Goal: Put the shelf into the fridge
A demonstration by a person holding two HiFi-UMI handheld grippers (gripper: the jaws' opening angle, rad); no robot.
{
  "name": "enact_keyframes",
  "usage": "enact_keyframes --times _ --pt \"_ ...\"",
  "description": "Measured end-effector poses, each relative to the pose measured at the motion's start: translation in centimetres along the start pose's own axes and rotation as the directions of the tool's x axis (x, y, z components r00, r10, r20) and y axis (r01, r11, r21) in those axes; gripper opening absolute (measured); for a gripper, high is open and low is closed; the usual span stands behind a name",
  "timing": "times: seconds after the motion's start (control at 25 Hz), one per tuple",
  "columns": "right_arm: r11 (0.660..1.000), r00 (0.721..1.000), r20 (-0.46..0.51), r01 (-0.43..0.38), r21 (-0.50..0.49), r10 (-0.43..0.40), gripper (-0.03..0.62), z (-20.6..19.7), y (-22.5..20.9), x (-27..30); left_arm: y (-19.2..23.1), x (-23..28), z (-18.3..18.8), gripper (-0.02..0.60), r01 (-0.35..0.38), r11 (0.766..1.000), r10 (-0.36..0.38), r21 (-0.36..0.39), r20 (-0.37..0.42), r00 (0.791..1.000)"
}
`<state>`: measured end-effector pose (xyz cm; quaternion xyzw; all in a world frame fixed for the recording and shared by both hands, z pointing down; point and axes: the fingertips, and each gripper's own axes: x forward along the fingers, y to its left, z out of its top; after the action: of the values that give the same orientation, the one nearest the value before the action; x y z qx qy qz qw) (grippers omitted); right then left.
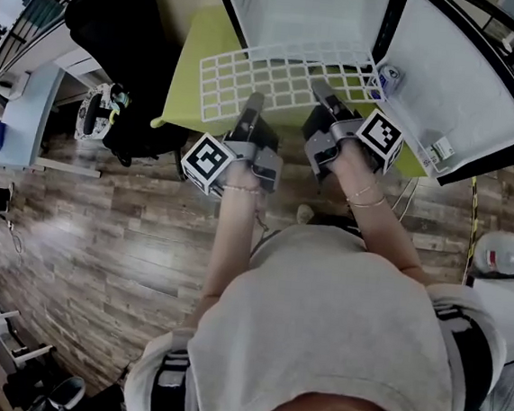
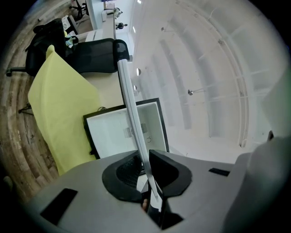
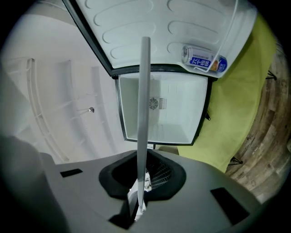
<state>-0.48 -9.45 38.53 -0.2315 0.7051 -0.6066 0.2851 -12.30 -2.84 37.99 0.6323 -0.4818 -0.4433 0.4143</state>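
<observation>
Presently left tool (image 1: 253, 102) and right tool (image 1: 323, 94) clamp white wire-grid shelf (image 1: 283, 78) by its 6 o'clock rim; likely light, stiff.

My left gripper (image 1: 252, 102) and right gripper (image 1: 321, 92) clamp the near edge of the shelf (image 1: 279, 72); the fridge (image 1: 298, 10) stands just behind.

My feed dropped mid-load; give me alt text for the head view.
Seen from above, a person holds a white wire shelf by its near edge, left tool and right tool both shut on it, at the mouth of the open fridge. The fridge sits on a yellow-green cloth, its door swung right with a can in it.
</observation>
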Motion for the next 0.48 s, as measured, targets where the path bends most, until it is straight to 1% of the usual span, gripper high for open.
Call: enact_keyframes --times 0.16,0.32,0.48 --pt "1.0 1.0 -0.006 -0.011 -0.011 0.011 0.032 1.9 -0.1 2.7 0.7 3.1 1.1 0.055 0.001 1.0 -0.001 0.01 0.006 1.0" --pt "1.0 1.0 -0.013 -0.001 -0.019 0.001 0.031 4.4 -0.3 5.4 1.1 6.5 1.4 0.055 0.002 1.0 -0.002 -0.003 0.005 1.0" --pt "1.0 1.0 -0.012 0.017 -0.006 -0.017 0.031 4.9 -0.9 6.7 1.4 8.0 2.0 0.055 -0.002 1.0 0.002 -0.014 -0.003 1.0"
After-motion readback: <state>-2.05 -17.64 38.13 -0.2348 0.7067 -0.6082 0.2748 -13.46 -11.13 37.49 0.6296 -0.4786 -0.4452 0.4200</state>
